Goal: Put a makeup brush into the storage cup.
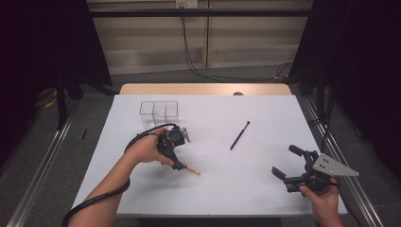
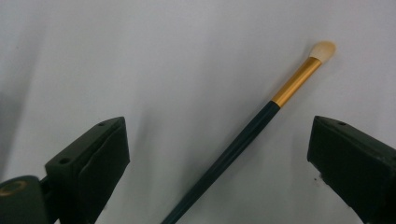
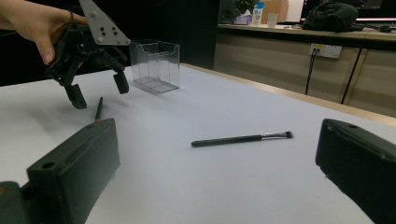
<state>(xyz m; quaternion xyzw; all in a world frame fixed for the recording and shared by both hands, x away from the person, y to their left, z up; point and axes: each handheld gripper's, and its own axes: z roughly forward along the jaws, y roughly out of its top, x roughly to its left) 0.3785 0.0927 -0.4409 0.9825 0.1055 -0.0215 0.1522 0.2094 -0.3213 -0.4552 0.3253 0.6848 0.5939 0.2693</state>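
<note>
Left gripper point(image 2: 219, 154) jaws apart astride dark gold-ferruled makeup brush point(image 2: 243, 140); lower squarely, centre handle, then close.

On the bench point(image 1: 265, 189), the clear box point(image 1: 159, 110) stands at the far left. The gold-banded brush point(image 1: 189, 169) lies nearer, under the left claw point(image 1: 178, 165). The second brush point(image 1: 239, 135) lies mid-bench, the right claw point(image 1: 283, 163) at the near right.

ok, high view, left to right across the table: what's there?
Clear box → left tool over the gold-banded brush → black brush → right tool.
</note>
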